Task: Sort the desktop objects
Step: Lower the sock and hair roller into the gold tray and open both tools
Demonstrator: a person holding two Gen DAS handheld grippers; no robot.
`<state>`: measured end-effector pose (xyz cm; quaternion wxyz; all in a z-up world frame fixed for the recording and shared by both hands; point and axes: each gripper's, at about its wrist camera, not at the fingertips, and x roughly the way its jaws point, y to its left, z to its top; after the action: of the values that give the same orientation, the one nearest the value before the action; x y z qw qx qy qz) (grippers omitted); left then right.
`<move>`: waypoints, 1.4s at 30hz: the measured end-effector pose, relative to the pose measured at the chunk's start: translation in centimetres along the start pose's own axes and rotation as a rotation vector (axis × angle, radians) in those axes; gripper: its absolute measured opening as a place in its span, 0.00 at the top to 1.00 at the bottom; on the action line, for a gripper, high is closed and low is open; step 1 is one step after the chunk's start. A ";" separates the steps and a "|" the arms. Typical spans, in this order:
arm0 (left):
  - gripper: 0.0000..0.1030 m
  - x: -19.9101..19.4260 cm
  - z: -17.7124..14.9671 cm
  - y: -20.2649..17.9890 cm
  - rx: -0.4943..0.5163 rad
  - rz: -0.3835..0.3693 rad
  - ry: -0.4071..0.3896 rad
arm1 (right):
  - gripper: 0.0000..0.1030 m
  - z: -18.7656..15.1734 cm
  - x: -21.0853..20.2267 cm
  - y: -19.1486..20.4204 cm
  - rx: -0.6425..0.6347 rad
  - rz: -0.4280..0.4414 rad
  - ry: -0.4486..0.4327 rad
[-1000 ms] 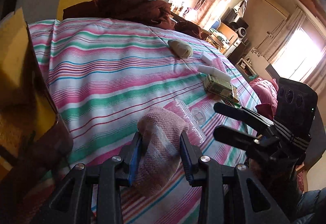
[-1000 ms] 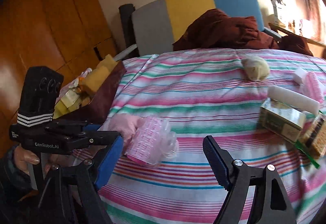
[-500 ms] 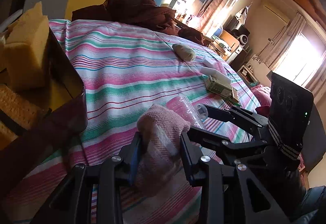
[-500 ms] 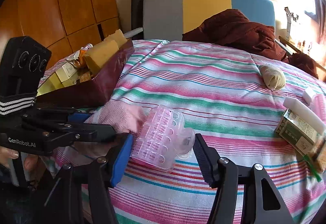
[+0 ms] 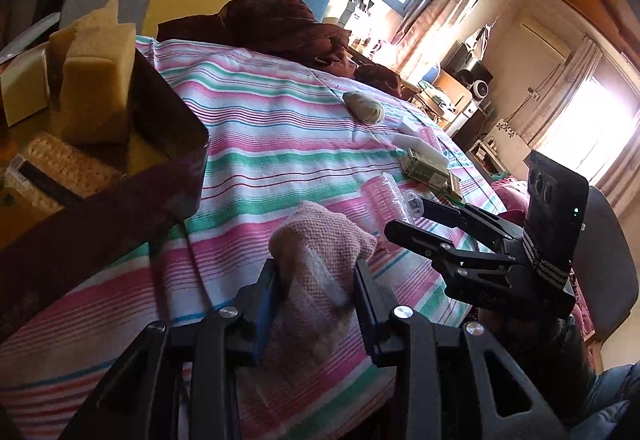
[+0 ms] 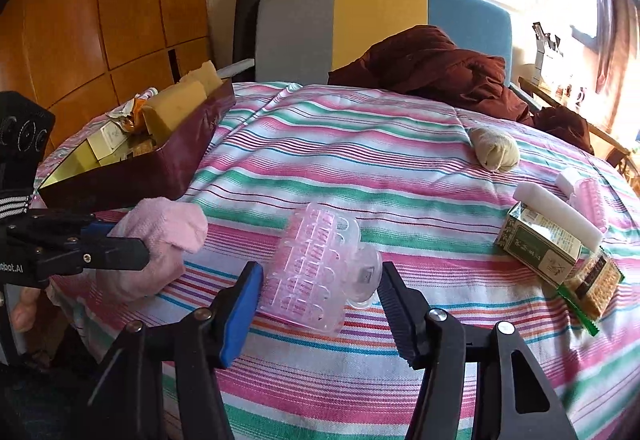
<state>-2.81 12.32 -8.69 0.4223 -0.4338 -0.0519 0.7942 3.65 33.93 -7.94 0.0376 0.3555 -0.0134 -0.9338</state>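
right claw nearer pink clip

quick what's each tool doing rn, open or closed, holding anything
Left tool: shut on the pink cloth.
Right tool: open, straddling the clear pink roller case, not gripping.

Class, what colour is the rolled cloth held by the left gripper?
Pink. The rolled cloth shows best in the right wrist view, clamped by the left gripper.

Open striped cover beyond hair roller
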 end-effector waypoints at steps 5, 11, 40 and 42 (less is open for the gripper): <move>0.65 -2.2 -1.3 0.8 -0.019 0.019 -0.039 | 0.46 0.1 0.2 1.1 -0.015 0.008 0.006; 0.65 -5.6 -2.1 1.6 -0.042 0.019 -0.101 | 0.46 0.6 0.2 2.4 -0.012 0.051 -0.003; 0.65 -17.6 -0.9 10.3 -0.223 0.227 -0.378 | 0.46 9.8 5.3 15.7 -0.268 0.254 -0.093; 0.65 -18.3 -0.7 11.4 -0.241 0.257 -0.393 | 0.46 10.0 5.5 15.7 -0.276 0.241 -0.097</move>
<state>-4.56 -8.19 -2.44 0.2451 -0.3214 -0.1716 0.8985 -6.14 17.86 -3.33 0.1968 0.2975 0.0708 -0.9315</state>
